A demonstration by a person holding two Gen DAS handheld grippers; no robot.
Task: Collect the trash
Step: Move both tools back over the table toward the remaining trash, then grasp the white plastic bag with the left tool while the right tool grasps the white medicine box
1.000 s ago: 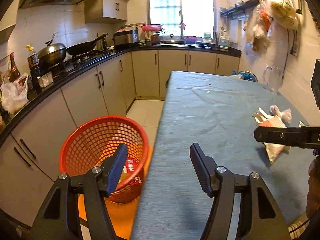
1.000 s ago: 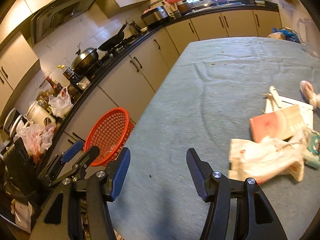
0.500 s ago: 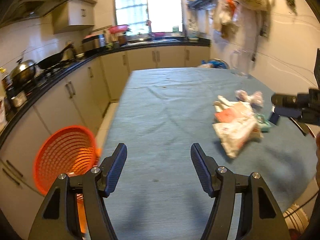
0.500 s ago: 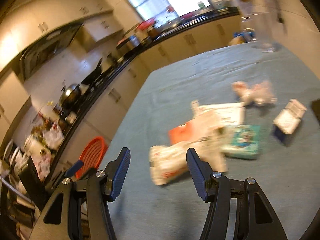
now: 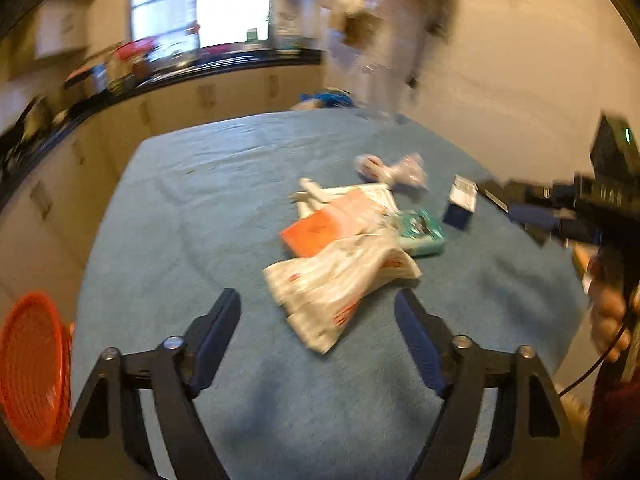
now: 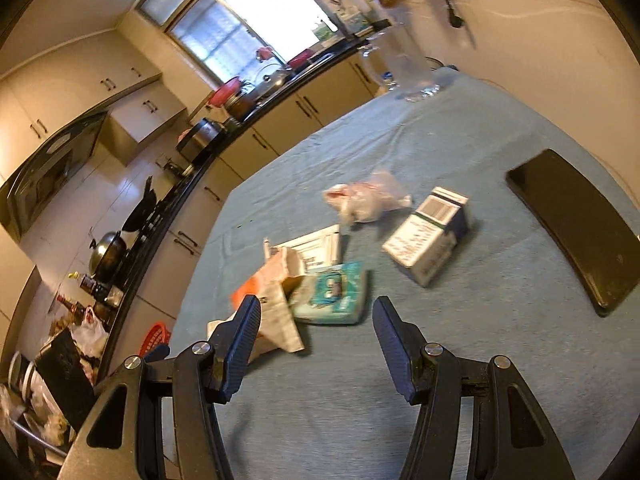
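Both claws empty: left gripper [image 5: 317, 312] opening, right gripper [image 6: 316, 320] apart; trash pile [image 5: 352, 248] now ahead, orange basket [image 5: 32, 368] shifted left.

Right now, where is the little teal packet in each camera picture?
Left wrist view: the teal packet lies right of centre on the blue tablecloth, partly tucked under the white crumpled bag.
Right wrist view: the teal packet lies just below centre, right beyond the open jaws.
Shared landmark: the white and navy box, to the packet's right in both views.
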